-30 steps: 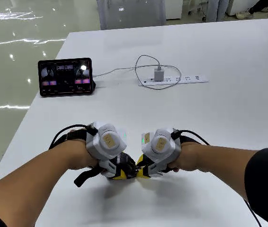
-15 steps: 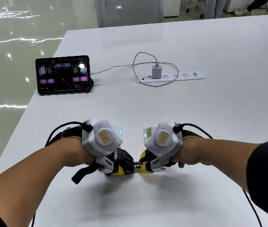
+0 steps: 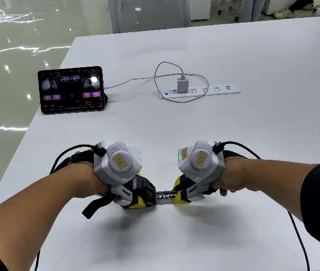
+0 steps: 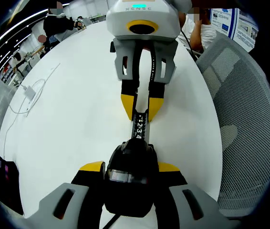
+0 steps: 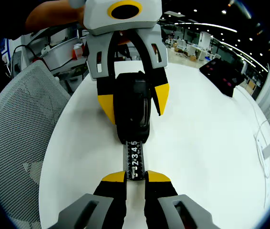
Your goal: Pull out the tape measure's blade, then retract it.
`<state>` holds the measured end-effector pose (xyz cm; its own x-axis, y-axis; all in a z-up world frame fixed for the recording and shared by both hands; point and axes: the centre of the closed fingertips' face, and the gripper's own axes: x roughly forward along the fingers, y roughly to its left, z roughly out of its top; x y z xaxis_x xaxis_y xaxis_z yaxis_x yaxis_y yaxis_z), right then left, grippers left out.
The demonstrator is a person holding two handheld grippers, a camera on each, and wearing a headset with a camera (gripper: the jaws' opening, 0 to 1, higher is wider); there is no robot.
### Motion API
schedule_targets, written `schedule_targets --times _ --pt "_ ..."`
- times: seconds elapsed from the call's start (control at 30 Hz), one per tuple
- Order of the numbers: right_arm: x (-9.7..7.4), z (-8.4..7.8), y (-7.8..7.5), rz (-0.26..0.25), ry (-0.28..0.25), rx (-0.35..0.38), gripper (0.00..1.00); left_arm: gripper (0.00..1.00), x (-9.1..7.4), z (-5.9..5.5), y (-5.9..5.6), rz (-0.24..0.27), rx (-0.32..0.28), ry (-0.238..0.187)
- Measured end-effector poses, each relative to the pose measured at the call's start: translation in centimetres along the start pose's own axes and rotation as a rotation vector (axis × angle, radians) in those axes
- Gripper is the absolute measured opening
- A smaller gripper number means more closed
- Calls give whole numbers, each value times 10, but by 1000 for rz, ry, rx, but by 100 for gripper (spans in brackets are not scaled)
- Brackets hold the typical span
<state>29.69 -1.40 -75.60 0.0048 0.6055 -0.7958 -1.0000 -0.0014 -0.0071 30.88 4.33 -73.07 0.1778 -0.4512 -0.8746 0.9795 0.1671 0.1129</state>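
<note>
Head view: on the white surface [image 3: 262, 124], the left tongs [image 3: 136, 199] clamp the black-and-yellow tape measure [image 3: 142, 192]. The right tongs [image 3: 178, 197] pinch the end of its blade [image 3: 164, 196], a short stretch showing between them.

Left gripper view: the tape measure sits gripped between the near jaws, and its numbered blade runs forward to the opposite yellow tips.

Right gripper view: the near jaws are closed narrow on the blade's end, with the tape measure just beyond.
</note>
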Motion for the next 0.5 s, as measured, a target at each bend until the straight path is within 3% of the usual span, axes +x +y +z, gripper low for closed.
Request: schedule_targets --times 0.5 --pt "-13 -15 0 -3 17 17 10 35 0 1 1 6 -8 -10"
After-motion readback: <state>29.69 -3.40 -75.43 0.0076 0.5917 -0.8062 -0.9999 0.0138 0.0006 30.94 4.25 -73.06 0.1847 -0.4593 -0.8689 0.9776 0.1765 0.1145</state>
